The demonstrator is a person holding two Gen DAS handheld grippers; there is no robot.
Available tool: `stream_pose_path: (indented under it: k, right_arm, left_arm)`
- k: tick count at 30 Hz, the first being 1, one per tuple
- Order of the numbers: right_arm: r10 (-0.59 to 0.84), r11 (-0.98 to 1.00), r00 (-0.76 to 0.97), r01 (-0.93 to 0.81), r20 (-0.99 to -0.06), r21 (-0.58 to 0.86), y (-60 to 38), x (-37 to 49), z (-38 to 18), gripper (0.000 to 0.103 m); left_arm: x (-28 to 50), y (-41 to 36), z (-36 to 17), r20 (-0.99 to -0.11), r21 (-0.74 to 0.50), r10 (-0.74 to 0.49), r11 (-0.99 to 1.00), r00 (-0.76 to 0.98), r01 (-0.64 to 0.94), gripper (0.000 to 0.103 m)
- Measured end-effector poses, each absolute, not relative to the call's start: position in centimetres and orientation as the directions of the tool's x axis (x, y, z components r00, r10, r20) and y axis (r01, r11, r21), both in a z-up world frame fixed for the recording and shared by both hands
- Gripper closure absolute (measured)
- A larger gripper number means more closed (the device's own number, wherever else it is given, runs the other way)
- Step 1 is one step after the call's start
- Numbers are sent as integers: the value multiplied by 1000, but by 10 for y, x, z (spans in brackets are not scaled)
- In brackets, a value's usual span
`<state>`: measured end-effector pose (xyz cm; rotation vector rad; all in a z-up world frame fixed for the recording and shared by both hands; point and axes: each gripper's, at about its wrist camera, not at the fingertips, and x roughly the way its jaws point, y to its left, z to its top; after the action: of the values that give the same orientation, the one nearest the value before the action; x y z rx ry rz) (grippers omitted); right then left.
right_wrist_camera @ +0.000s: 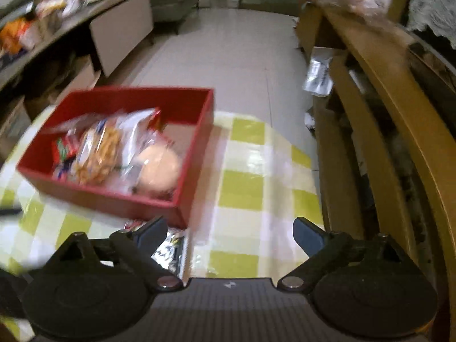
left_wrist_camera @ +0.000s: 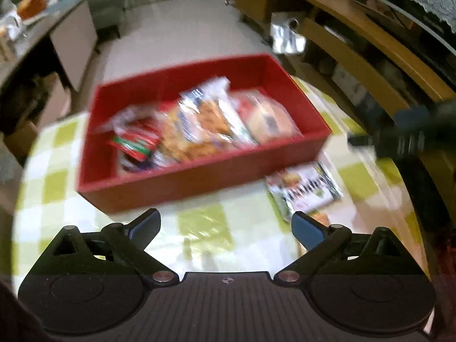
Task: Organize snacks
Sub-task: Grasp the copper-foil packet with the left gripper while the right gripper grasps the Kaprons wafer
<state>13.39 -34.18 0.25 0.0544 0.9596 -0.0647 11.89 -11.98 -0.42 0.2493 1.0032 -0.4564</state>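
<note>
Red rectangular box (left_wrist_camera: 199, 182) holding wrapped snacks, ahead of both empty, spread tongs, left gripper (left_wrist_camera: 226, 225) and right gripper (right_wrist_camera: 230, 232); loose silver-and-white snack packet (left_wrist_camera: 305, 191) just right of left gripper, on green-checked tablecloth (left_wrist_camera: 205, 228).

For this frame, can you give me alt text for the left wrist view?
A red box holding several snack packets sits on a green-checked tablecloth, with one packet lying outside it to the right. The left tongs are open and empty in the foreground.
</note>
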Motion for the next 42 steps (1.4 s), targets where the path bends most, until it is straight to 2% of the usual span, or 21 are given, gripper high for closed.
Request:
stream_pose_path:
  k: [3,6,8,10,12,13,14,15,16,25,29,35,39,42]
  right_arm:
    - [57,994,553,46,-831,99,-343,134,-3,2]
    - [60,998,535,-39,-843,46,-330,135,-9,2]
    - [92,995,523,-71,-847,64,-325,137,-13,3]
    - [119,991,502,-111,-857,73,-319,140,-17,10]
    - [107,988,501,-153,-859,34,-315,140,-17,16]
    - [105,986,495,-166,-862,25,-314,142,-18,20]
    - [114,985,491,-169,-864,34,-314,142,-19,23]
    - [120,986,481,-162,-868,47,-315,144,-21,23]
    - [115,987,473,-153,-874,47,-316,146,-24,23]
    - [153,970,403,-237,-903,59,-289,173,-53,23]
    - [232,956,356,-256,-905,144,-282,177,-68,20]
    - [408,883,187,-329,-894,334,-272,129,-57,22]
    - [198,887,276,-458,-941,53,-260,108,-43,22]
    - [228,865,273,-498,-934,65,-242,118,-42,22]
  left_arm:
    - [110,-149,-35,-898,-56,-257,872,357,487,4]
    - [101,-182,-62,-919,-13,-202,875,340,484,7]
    - [103,-192,-73,-922,-40,-205,895,330,445,5]
    - [102,-200,-78,-922,-1,-165,905,350,425,3]
    - [101,-198,-77,-924,-10,-172,903,341,429,6]
    - [99,-195,-75,-924,-13,-177,900,339,436,13]
    - [97,-191,-72,-923,-11,-179,896,340,444,26]
    - [96,-186,-68,-924,-20,-190,890,331,456,34]
    - [94,-182,-65,-928,-23,-192,885,319,465,54]
    - [87,-147,-63,-953,28,-121,877,276,480,55]
    - [86,-125,-64,-963,17,-106,892,247,451,55]
    - [92,-106,-65,-966,1,-113,898,233,440,54]
    - [94,-87,-57,-967,-4,-114,900,226,436,55]
    - [99,-80,-53,-965,12,-102,903,242,430,51]
